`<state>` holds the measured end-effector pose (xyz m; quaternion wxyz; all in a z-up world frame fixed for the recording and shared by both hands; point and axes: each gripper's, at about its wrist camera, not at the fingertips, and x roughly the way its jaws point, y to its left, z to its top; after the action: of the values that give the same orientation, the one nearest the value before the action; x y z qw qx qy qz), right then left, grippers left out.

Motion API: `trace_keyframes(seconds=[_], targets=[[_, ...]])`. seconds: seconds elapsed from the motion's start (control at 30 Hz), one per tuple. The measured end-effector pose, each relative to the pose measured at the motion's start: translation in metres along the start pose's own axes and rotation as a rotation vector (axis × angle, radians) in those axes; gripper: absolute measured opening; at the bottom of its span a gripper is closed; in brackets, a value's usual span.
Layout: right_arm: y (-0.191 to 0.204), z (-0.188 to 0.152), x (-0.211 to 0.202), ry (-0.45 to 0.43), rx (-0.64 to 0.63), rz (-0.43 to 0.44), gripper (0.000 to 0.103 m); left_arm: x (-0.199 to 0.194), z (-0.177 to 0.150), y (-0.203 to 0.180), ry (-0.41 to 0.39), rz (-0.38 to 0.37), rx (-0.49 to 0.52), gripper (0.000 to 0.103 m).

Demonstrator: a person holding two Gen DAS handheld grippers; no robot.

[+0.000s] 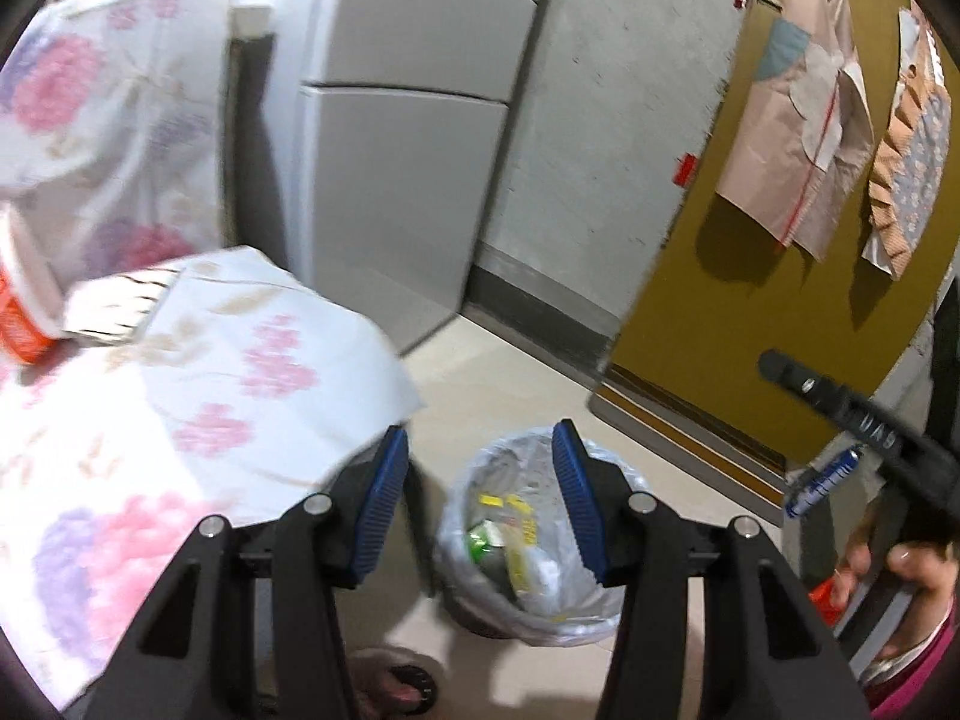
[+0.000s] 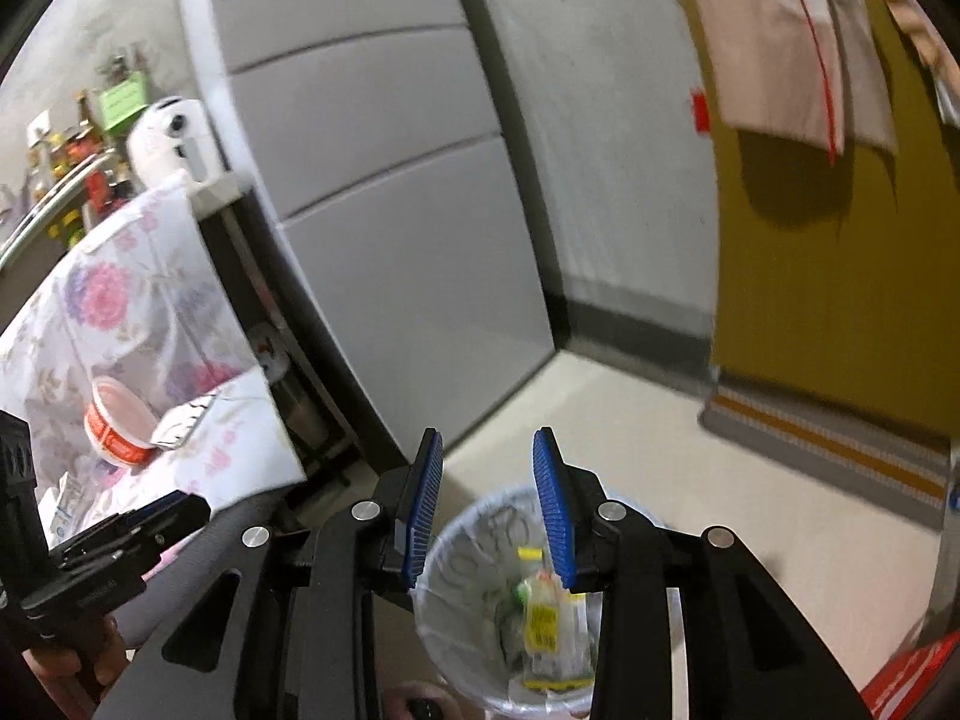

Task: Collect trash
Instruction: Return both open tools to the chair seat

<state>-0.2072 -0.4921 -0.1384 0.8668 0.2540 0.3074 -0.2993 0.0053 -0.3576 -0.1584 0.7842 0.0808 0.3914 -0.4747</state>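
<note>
Pale floor (image 1: 480, 372) runs past a grey fridge (image 1: 396, 180) in the left wrist view; the left gripper (image 1: 480, 504) hangs partly open and empty above a lined bin (image 1: 540, 618) of wrappers (image 1: 516, 540), beside a flowered tablecloth (image 1: 180, 420).

From the right wrist, the right gripper (image 2: 487, 510) gapes empty over the bin (image 2: 456, 600); a red cup (image 2: 117, 429) sits on the tablecloth (image 2: 120, 312).

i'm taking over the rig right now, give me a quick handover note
Left gripper: open, nothing between its fingers, above the trash bin.
Right gripper: open, empty, also over the bin.
Bin: on the floor, lined with a plastic bag, wrappers already inside.
Done: some trash is in the bin.
Left: the red-and-white cup and the paper scraps beside it on the flowered tablecloth look like the next trash to collect.
</note>
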Motion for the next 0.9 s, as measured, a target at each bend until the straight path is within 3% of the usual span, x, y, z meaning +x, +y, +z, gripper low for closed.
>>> trace_keyframes(seconds=[0.03,0.13,0.3,0.47,0.53,0.8,0.9], targets=[[0.008,0.003,-0.002,0.003,-0.007,0.013,0.034,-0.006,0.000,0.003,-0.005,0.022,0.001,0.049],[0.032,0.011,-0.005,0.038,-0.013,0.157,0.034,-0.037,-0.004,0.023,-0.027,0.098,-0.012,0.049],[0.093,0.014,-0.008,0.043,-0.133,0.271,0.035,-0.081,-0.010,0.063,-0.044,0.189,-0.085,0.055],[0.155,0.015,-0.004,0.064,-0.243,0.369,0.057,-0.131,-0.023,0.110,-0.089,0.307,-0.172,0.068],[0.180,0.013,0.000,0.084,-0.287,0.408,0.064,-0.147,-0.030,0.127,-0.107,0.360,-0.202,0.078],[0.276,-0.003,0.021,0.131,-0.446,0.504,0.080,-0.205,-0.049,0.218,-0.148,0.590,-0.347,0.096],[0.305,-0.003,0.027,0.116,-0.472,0.527,0.080,-0.223,-0.051,0.246,-0.166,0.662,-0.385,0.096]])
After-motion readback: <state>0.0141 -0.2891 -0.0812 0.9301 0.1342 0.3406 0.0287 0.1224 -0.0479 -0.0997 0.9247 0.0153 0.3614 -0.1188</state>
